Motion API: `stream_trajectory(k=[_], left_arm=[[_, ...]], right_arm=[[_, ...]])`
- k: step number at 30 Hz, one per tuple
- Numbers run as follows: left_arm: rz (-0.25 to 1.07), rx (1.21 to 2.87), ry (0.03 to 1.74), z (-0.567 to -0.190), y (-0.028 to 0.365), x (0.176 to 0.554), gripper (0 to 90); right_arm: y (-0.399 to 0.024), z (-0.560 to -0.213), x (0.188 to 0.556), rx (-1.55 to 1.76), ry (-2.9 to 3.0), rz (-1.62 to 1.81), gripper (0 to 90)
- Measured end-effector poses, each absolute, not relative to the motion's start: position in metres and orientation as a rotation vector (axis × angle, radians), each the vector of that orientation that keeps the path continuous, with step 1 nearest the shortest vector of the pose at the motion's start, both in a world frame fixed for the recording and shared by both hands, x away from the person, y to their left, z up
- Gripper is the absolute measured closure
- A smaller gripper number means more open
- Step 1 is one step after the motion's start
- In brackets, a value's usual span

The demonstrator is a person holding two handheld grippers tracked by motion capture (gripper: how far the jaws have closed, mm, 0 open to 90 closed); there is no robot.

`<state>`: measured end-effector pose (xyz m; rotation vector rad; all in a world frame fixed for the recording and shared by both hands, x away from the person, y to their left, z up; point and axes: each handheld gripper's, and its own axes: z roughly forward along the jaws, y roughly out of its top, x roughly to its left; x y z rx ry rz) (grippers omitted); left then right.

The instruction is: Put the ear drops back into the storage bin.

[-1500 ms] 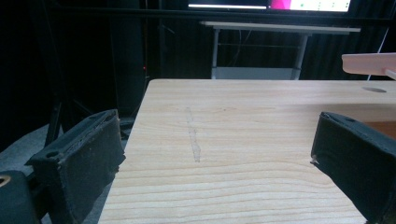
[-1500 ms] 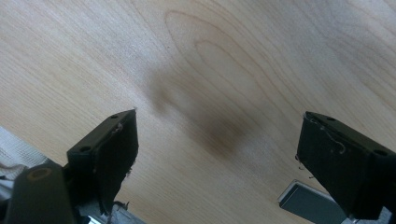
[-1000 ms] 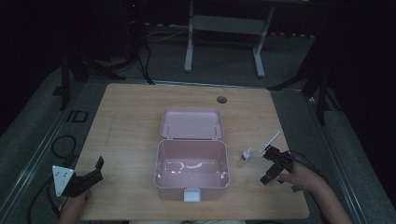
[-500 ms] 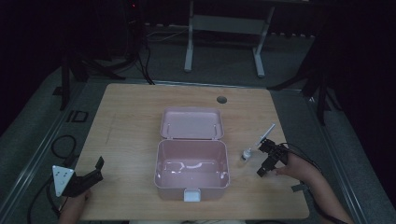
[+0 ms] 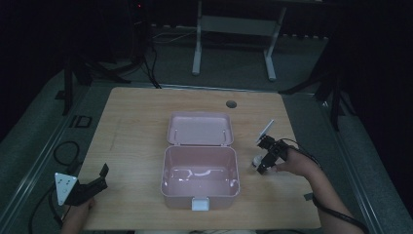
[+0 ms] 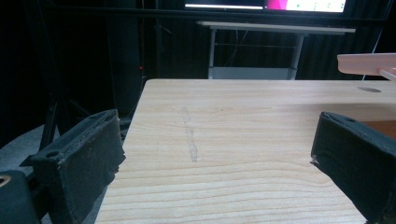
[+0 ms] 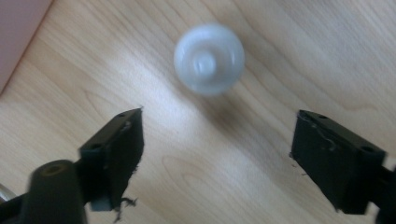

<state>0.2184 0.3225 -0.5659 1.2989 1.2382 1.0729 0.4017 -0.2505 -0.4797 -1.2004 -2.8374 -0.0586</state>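
Right hand-held gripper (image 5: 263, 158) has moved to the small white piece (image 7: 209, 59); jaws closing, nothing grasped yet.

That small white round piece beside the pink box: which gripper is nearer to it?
Right. The right gripper hangs just over the small white round piece, jaws apart around nothing. The left gripper sits far across the pink box.

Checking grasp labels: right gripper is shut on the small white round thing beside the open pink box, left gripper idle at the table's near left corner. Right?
Not quite. The right gripper is not shut on the small white round thing: the right gripper view shows its jaws apart, just been closing, the thing lying ahead of them untouched. The open pink box and idle left gripper are as stated.
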Motion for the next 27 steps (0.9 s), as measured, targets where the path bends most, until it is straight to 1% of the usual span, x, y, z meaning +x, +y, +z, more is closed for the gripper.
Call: stream_trajectory(k=[6, 8, 14, 15, 17, 18, 20, 21, 24, 27], left_arm=[[1.072, 1.301, 1.234, -0.566, 0.322, 0.218, 2.3], [1.073, 1.301, 1.233, -0.566, 0.322, 0.218, 2.3], [1.071, 1.302, 1.231, -0.566, 0.322, 0.218, 2.3], [1.071, 1.302, 1.230, -0.566, 0.322, 0.218, 2.3], [1.072, 1.303, 1.230, -0.566, 0.322, 0.218, 2.3], [1.072, 1.303, 1.229, -0.566, 0.322, 0.218, 2.3], [1.072, 1.303, 1.230, -0.566, 0.322, 0.218, 2.3], [1.071, 1.303, 1.230, -0.566, 0.322, 0.218, 2.3], [1.071, 1.303, 1.229, -0.566, 0.322, 0.218, 2.3], [1.071, 1.302, 1.230, -0.566, 0.322, 0.218, 2.3]], right_arm=[[-0.236, -0.487, 0.412, -1.168, -2.817, -0.017, 24.7], [-0.233, -0.490, 0.415, -1.163, -2.813, -0.012, 30.9], [-0.225, -0.497, 0.423, -1.157, -2.808, 0.018, 36.2], [-0.224, -0.499, 0.424, -1.159, -2.803, 0.026, 39.9], [-0.223, -0.501, 0.426, -1.157, -2.802, 0.038, 41.9], [-0.222, -0.502, 0.427, -1.159, -2.806, 0.044, 45.9], [-0.222, -0.504, 0.428, -1.150, -2.804, 0.063, 50.2], [-0.222, -0.505, 0.428, -1.143, -2.803, 0.068, 54.4], [-0.218, -0.504, 0.428, -1.110, -2.834, 0.095, 59.2], [-0.215, -0.500, 0.426, -1.057, -2.860, 0.111, 59.4]])
